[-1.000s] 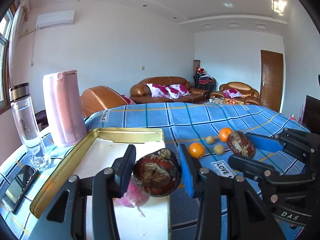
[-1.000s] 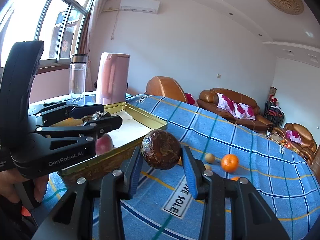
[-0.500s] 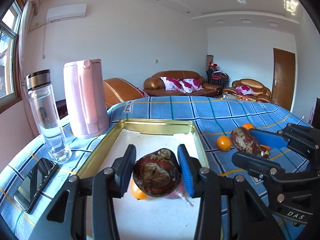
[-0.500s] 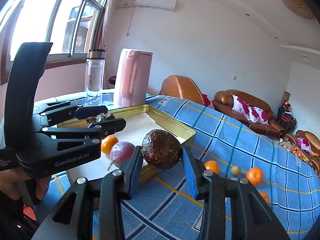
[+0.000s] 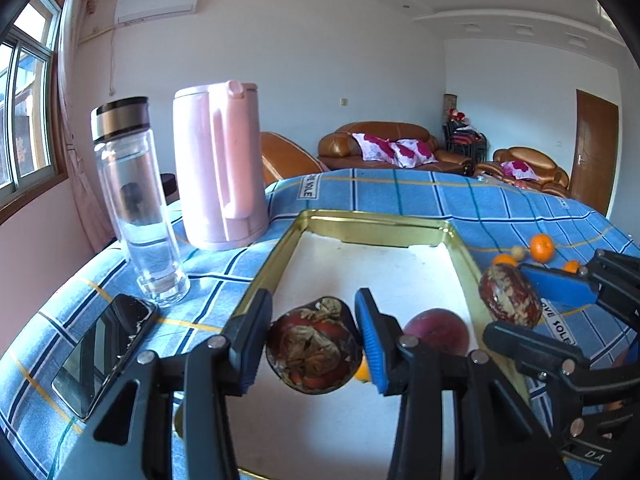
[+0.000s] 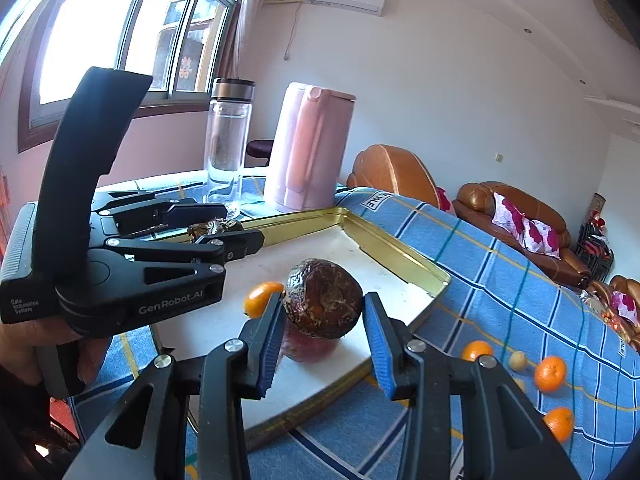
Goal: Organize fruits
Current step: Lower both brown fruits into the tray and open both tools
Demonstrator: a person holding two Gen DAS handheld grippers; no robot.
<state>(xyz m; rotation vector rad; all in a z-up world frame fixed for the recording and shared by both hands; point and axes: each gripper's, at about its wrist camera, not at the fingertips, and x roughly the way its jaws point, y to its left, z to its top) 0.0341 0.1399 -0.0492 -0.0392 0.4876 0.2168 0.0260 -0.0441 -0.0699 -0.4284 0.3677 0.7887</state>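
My left gripper (image 5: 314, 350) is shut on a dark wrinkled passion fruit (image 5: 314, 354) and holds it above the gold-rimmed tray (image 5: 372, 222). My right gripper (image 6: 322, 338) is shut on a second brown passion fruit (image 6: 324, 304), also over the tray (image 6: 394, 256); it shows at the right of the left wrist view (image 5: 510, 300). A reddish-purple fruit (image 5: 438, 332) and a small orange (image 6: 262, 298) lie in the tray. Several small oranges (image 6: 550, 374) and a pale round fruit (image 6: 519, 360) lie on the blue plaid cloth right of the tray.
A pink kettle (image 5: 218, 164) and a clear water bottle (image 5: 134, 204) stand left of the tray. A black phone (image 5: 104, 354) lies at the table's left front. Sofas stand behind the table.
Both grippers have moved left from the loose fruit to above the tray, each still holding its passion fruit. The kettle and bottle now look closer.
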